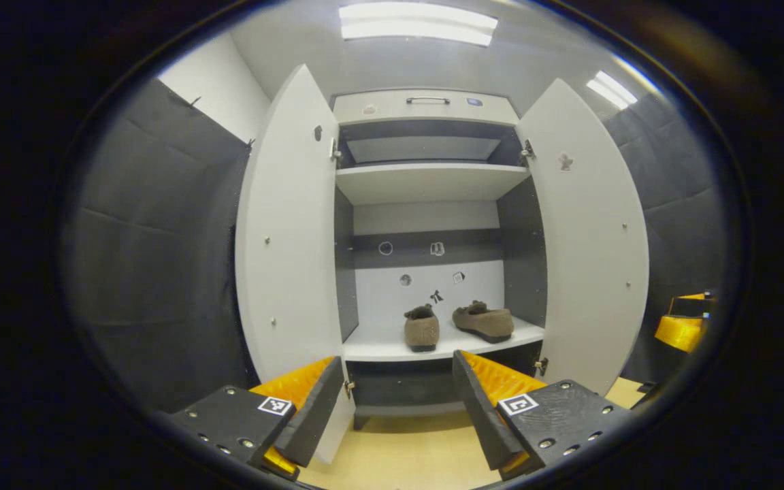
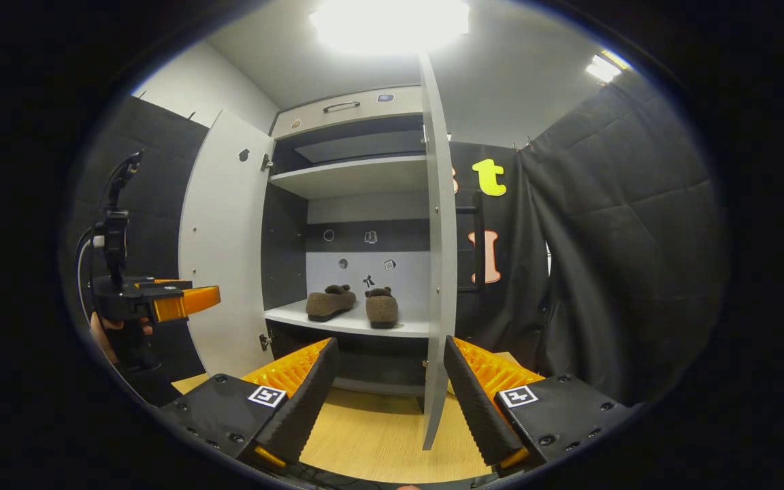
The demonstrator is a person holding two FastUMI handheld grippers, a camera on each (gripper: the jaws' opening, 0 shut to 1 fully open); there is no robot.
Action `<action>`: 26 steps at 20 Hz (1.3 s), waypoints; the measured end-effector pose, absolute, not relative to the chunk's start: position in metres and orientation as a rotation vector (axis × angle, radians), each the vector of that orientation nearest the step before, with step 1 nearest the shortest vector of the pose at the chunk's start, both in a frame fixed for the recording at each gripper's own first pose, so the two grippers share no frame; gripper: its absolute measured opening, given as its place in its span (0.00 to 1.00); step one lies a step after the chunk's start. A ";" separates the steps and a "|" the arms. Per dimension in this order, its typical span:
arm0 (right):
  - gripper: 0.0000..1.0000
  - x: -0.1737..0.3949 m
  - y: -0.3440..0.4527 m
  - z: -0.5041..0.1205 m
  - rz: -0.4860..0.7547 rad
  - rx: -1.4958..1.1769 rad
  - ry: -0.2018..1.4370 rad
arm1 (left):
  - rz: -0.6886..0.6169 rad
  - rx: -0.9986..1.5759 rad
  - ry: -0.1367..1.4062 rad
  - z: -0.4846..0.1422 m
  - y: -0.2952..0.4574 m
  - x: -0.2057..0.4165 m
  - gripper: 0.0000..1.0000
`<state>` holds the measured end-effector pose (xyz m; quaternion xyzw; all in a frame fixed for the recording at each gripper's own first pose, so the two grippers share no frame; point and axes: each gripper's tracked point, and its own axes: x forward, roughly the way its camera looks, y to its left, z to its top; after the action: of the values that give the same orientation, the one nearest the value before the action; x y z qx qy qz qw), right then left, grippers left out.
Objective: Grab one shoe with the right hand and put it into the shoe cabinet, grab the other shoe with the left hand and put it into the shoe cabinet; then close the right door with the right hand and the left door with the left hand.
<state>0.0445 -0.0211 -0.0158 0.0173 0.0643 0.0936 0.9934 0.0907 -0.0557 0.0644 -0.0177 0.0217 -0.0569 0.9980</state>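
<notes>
Both shoes (image 1: 422,328) (image 1: 483,321) are sitting on the cabinet shelf (image 1: 392,348), centre frame. You're moving to door closing: right tool (image 2: 386,401) spread, empty, facing the right door (image 2: 437,272) edge. Left tool (image 1: 392,408) spread too.

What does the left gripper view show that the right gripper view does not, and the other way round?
Left gripper view: the open right door from the front, inner face showing, and the right gripper at the far right. Right gripper view: that door edge-on, its outer handle, and the left gripper held in a hand. Shared: one brown shoe beside the other brown shoe on the lower shelf, the open left door, the top drawer.
</notes>
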 end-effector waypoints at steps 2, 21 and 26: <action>0.96 0.046 -0.021 -0.014 0.189 0.018 0.122 | -0.102 -0.028 0.044 0.064 -0.047 0.080 0.97; 0.98 0.094 -0.132 0.034 -0.192 -0.025 0.063 | -0.028 -0.015 0.053 0.058 0.046 0.052 0.93; 0.98 0.114 -0.167 0.044 -0.350 -0.025 0.054 | 0.016 -0.019 0.052 0.054 0.077 0.053 0.93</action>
<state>0.1144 -0.1674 0.0442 -0.0124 0.0267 -0.1740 0.9843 0.0534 0.0768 0.0536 -0.0093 0.0260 0.0078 0.9996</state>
